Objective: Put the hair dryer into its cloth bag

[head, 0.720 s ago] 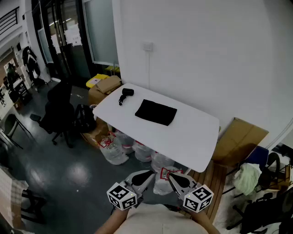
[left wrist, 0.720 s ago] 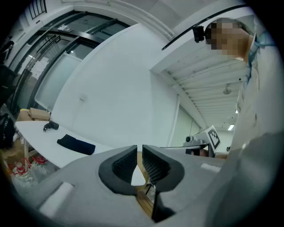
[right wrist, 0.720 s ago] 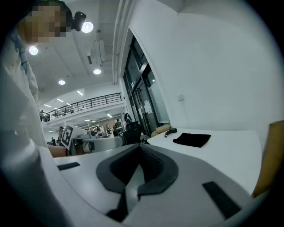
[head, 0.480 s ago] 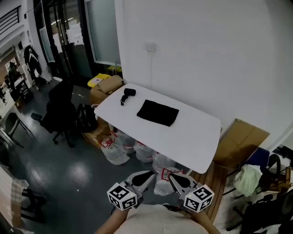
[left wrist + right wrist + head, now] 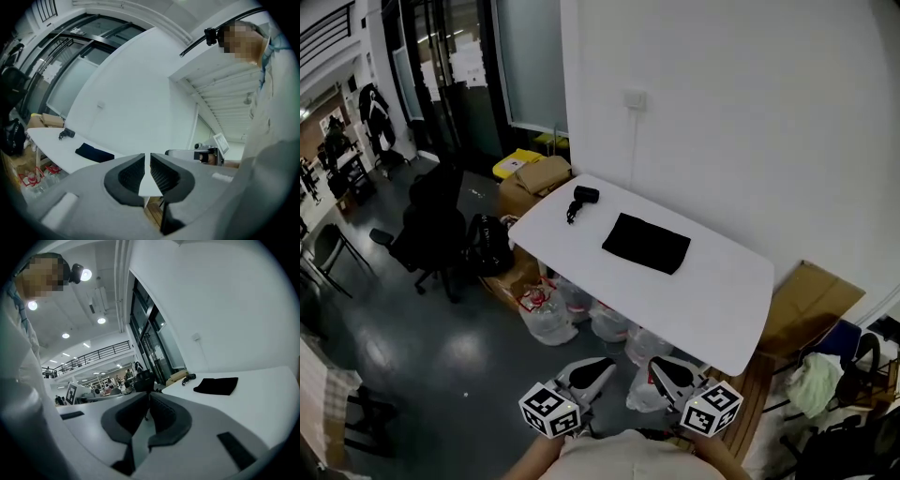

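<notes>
A black hair dryer (image 5: 581,197) lies at the far left end of the white table (image 5: 712,291), its cord beside it. A flat black cloth bag (image 5: 646,243) lies near the table's middle. Both also show small in the left gripper view, hair dryer (image 5: 66,134) and cloth bag (image 5: 94,153), and in the right gripper view, hair dryer (image 5: 188,378) and cloth bag (image 5: 216,385). My left gripper (image 5: 592,367) and right gripper (image 5: 661,370) hang close to my body, well short of the table. Both are shut with nothing between the jaws.
Clear plastic bags (image 5: 546,314) and cardboard boxes (image 5: 532,180) sit under and beside the table. A black office chair (image 5: 431,225) stands at the left. A flattened cardboard sheet (image 5: 806,305) leans at the table's right. White wall behind.
The table, hair dryer and bag have shifted right and slightly down in the head view. The grippers stay low and shut near my body.
</notes>
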A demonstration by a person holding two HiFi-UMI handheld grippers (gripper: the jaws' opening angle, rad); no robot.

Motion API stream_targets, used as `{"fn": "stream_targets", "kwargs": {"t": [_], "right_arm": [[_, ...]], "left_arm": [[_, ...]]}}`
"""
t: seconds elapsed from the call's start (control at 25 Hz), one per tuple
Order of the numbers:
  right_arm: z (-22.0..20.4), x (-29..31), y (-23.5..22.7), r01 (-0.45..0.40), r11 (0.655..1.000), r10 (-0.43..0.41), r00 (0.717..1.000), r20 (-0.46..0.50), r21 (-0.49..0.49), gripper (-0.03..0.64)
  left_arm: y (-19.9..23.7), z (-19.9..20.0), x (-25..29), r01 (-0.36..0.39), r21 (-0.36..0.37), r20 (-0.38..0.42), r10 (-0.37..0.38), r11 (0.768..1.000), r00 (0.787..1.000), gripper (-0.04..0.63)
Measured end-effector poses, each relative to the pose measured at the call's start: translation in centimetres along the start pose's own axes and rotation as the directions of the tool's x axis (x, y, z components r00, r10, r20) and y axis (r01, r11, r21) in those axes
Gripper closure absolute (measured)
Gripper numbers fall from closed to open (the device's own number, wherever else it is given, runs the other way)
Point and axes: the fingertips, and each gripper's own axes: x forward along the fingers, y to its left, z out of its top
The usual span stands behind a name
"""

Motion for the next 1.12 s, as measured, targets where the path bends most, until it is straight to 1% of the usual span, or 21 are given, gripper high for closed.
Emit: {"fn": "stream_targets", "kwargs": {"t": [0.4,0.72,0.92,1.12], "right_arm": [[0.9,10.2,0.3,0.008,1.000,-0.008,1.000,-0.009,0.010,0.597],[1.9,17.1,1.0,0.018,1.000,-0.018,1.000,0.000,-0.004,0.588],[2.6,20.2,1.3,0.016,1.000,-0.016,1.000,-0.016,-0.020,0.565],[3.4,23.0,-0.1,0.022,0.999,-0.023,0.999,-0.033,-0.027,0.551]], "left_arm": [[9.9,3.2,-1.8,-0.008,-0.011,0.005,0.008,1.000,1.000,0.554],[16.4,5.0,-4.1,-0.014,-0.023,0.010,0.014,1.000,1.000,0.554],[19.3,6.1,-4.8,-0.019,-0.039,0.030,0.021,0.999,0.999,0.554],[21.9,6.9,-4.1,-0.025,-0.057,0.041,0.027,0.998,0.999,0.554]]}}
